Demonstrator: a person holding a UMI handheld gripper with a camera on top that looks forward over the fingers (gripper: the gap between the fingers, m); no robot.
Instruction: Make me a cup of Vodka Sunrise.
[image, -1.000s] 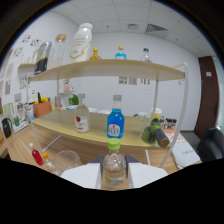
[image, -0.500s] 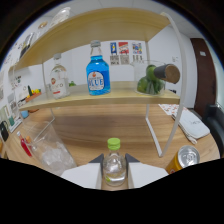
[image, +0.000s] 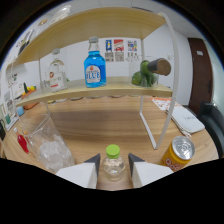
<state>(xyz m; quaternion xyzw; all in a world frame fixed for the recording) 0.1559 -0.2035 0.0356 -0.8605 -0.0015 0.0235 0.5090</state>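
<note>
My gripper (image: 113, 163) is shut on a small clear bottle with a green cap (image: 113, 151), which stands upright between the white fingers (image: 84, 173). Just ahead to the left sits a clear cup holding ice (image: 48, 146). An orange drink can (image: 176, 153) stands ahead to the right. On the lower board of a wooden shelf (image: 120, 88), beyond the fingers, stand a blue bottle (image: 95, 67) and a clear glass bottle (image: 56, 75). A dark green bottle (image: 150, 71) lies on its side to the blue bottle's right.
The shelf's white post (image: 161, 107) rises between the can and the held bottle. A red object (image: 21, 142) lies left of the ice cup. A white flat item (image: 185, 120) rests on the wooden table at the right, near a dark chair (image: 212, 117).
The gripper, still holding the green-capped bottle, has moved in closer and lower toward the shelf and swung right. The blue bottle looms larger and the can has come nearer.
</note>
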